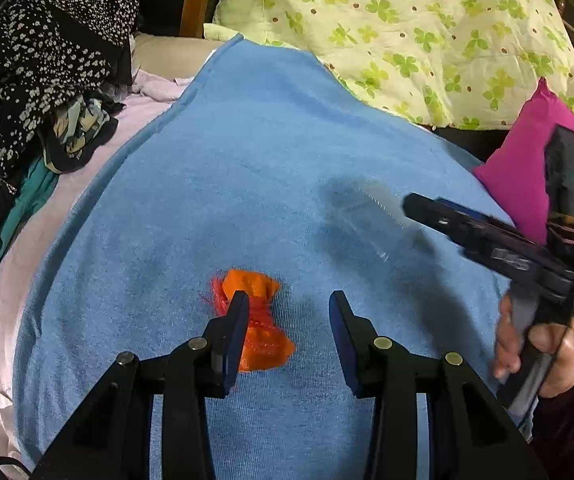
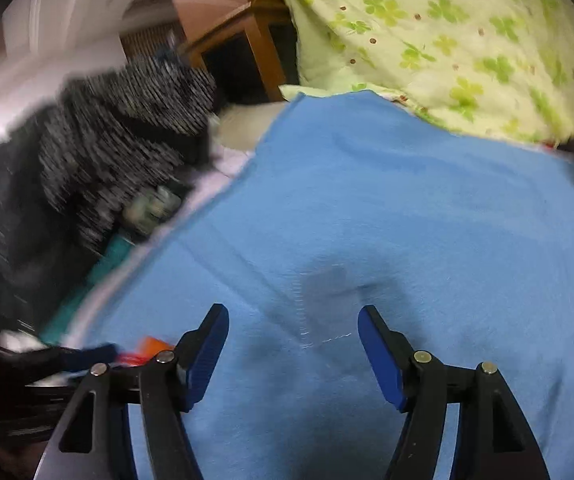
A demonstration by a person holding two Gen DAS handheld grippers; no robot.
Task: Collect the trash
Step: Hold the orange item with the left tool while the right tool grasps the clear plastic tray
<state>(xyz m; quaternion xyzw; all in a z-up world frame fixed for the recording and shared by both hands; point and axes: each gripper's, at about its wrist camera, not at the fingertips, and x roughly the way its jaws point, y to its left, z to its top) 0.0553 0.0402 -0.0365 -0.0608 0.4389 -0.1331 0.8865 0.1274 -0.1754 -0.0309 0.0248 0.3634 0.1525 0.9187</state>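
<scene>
I have the left gripper (image 1: 289, 312) held low over the blue towel (image 1: 271, 152), its jaws standing apart with nothing pressed between them; the orange wrapper (image 1: 261, 320) lies flat on the towel just under and beside the left-hand finger, which hides part of it, so I judge the gripper is lined up a shade to one side of the piece and not yet closed on it. The wrapper is crumpled and twisted at the middle, which should give the pads a waist to pinch.

My right gripper (image 2: 293, 322) is also open, jaws wide, nothing between them but towel; in the left view its body (image 1: 487, 240) reaches in from the right, carried by the hand (image 1: 535, 344), and a smeared clear sheet (image 1: 363, 216) with a serrated edge lies just ahead of its tip; I take that for a second bit of trash, a plastic wrapper, though the blur keeps me from being sure. In the right view a faint pale edge (image 2: 319, 320) on the towel between the fingers looks like the same sheet.

The towel is spread over the bed as a working surface; the floral quilt (image 1: 407, 32), the pink cushion (image 1: 527, 168) and the heap of dark clothes (image 1: 47, 64) are pushed to the edges, clear of both tools.
</scene>
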